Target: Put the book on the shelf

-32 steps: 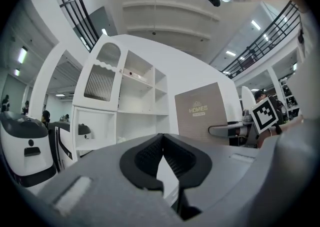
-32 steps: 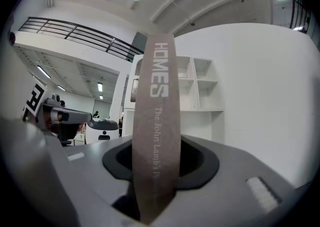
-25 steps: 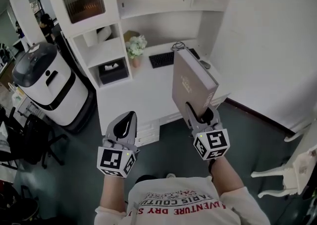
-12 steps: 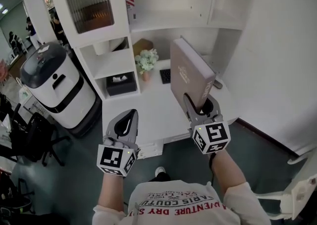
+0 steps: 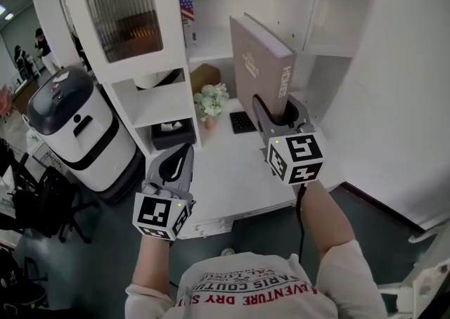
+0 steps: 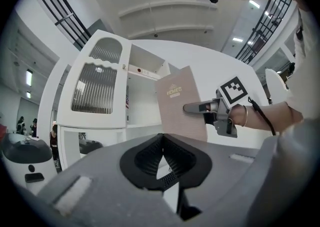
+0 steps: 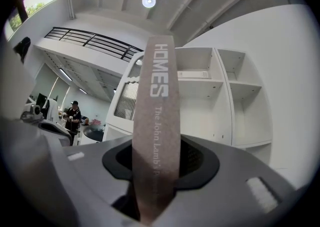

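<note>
Right gripper [image 5: 278, 108] is clamped on the lower end of the book [image 5: 259, 57]. It holds the book upright, spine toward the person, raised above the back edge of the desk [image 5: 225, 170] and in front of the open shelf [image 5: 209, 46]; can't tell if book and shelf touch. Left gripper [image 5: 177, 164] has its jaws together with nothing between them, hanging near the desk's front-left corner, well apart from the book.
</note>
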### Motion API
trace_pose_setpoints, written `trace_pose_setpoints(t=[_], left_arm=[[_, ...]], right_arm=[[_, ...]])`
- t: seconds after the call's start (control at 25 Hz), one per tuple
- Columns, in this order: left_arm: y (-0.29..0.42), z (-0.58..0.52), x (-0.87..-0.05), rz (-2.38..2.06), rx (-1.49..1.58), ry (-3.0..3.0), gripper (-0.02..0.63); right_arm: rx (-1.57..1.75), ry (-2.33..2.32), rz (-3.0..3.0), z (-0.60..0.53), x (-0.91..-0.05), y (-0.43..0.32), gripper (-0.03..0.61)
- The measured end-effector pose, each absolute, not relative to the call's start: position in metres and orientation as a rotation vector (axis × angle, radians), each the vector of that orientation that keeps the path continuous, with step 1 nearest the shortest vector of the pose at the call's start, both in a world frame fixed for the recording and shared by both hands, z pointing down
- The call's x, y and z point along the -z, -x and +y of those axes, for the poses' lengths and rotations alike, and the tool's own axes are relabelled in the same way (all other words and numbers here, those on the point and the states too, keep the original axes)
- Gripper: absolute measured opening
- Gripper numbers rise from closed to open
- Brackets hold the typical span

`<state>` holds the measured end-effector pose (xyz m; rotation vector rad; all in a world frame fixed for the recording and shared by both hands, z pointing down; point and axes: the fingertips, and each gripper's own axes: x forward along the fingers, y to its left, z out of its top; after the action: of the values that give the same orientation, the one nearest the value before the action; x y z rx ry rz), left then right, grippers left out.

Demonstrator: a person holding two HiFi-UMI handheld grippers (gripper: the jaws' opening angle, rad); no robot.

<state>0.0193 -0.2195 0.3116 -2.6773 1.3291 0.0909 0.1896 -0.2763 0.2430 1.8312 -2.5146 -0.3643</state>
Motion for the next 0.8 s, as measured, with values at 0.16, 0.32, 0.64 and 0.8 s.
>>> trace_pose_setpoints(t=[0.16, 0.32, 0.64, 0.8], left_arm=[[-0.025, -0.24, -0.306, 1.299, -0.099, 2.682, 0.005], [-0.03, -0.258, -0.302, 1.266, -0.1, 2.675, 0.005], [-0.019, -0.288, -0.299, 1.292, -0.111, 2.658, 0.005], [-0.013, -0.298, -0.301, 1.326, -0.108, 2.657, 0.005]], right_arm=[[0.415, -1.854, -2.505, -0.308, -0.212, -0.185, 0.169], [0.479, -1.876, -2.501, -0.338, -0.177, -0.179, 0.169], [0.549, -1.842, -2.513, -0.389, -0.143, -0.157, 0.169], [0.548, -1.81, -2.523, -0.412, -0.144, -0.15, 0.17]])
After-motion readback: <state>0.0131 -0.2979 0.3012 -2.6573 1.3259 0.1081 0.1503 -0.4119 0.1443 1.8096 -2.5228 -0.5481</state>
